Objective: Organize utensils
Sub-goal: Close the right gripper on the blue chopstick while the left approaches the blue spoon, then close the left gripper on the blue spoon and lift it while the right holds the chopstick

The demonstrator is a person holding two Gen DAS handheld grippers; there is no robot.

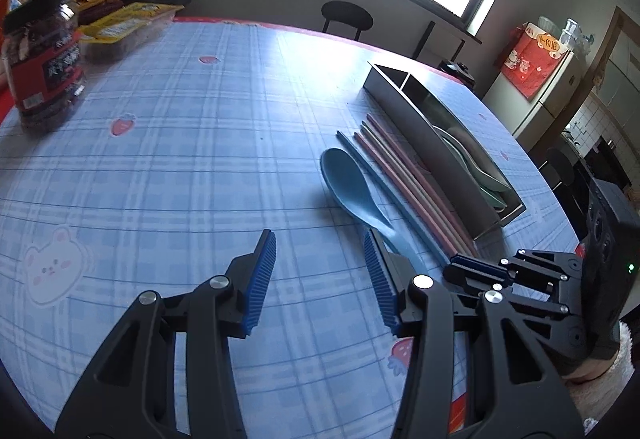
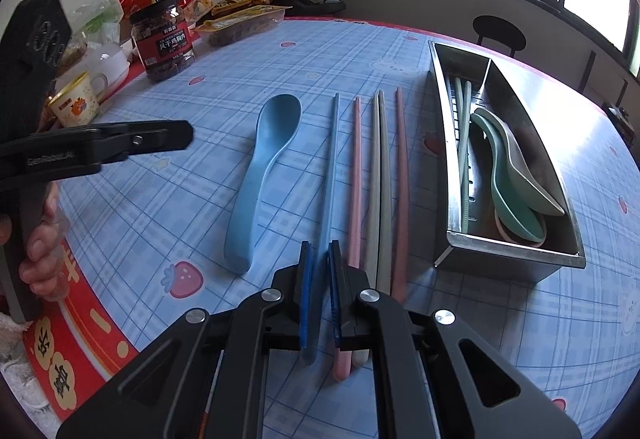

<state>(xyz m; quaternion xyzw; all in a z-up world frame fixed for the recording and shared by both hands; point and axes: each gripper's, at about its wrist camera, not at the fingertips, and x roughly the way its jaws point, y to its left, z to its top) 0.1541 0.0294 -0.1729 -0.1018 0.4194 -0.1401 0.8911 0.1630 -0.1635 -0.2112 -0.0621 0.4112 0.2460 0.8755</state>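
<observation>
A blue spoon (image 1: 352, 191) (image 2: 260, 175) lies on the checked tablecloth. To its right are a blue chopstick (image 2: 332, 159), two pink chopsticks (image 2: 355, 179) and a grey-green pair (image 2: 380, 179). My right gripper (image 2: 320, 243) (image 1: 454, 265) is shut on the near end of the blue chopstick, which rests on the cloth. My left gripper (image 1: 319, 235) (image 2: 188, 137) is open just short of the spoon's handle end, with its right finger (image 1: 378, 271) beside the handle and nothing between the pads. A metal divided tray (image 2: 508, 251) (image 1: 408, 107) holds pale green chopsticks (image 2: 464, 143) and several spoons.
A snack jar (image 2: 164, 39) (image 1: 44, 67), food packets (image 2: 244, 23) and a printed cup (image 2: 76, 101) crowd the far left of the table. A black stool (image 2: 498, 31) stands beyond the table under the window. A hand (image 2: 40, 247) holds the left gripper's handle.
</observation>
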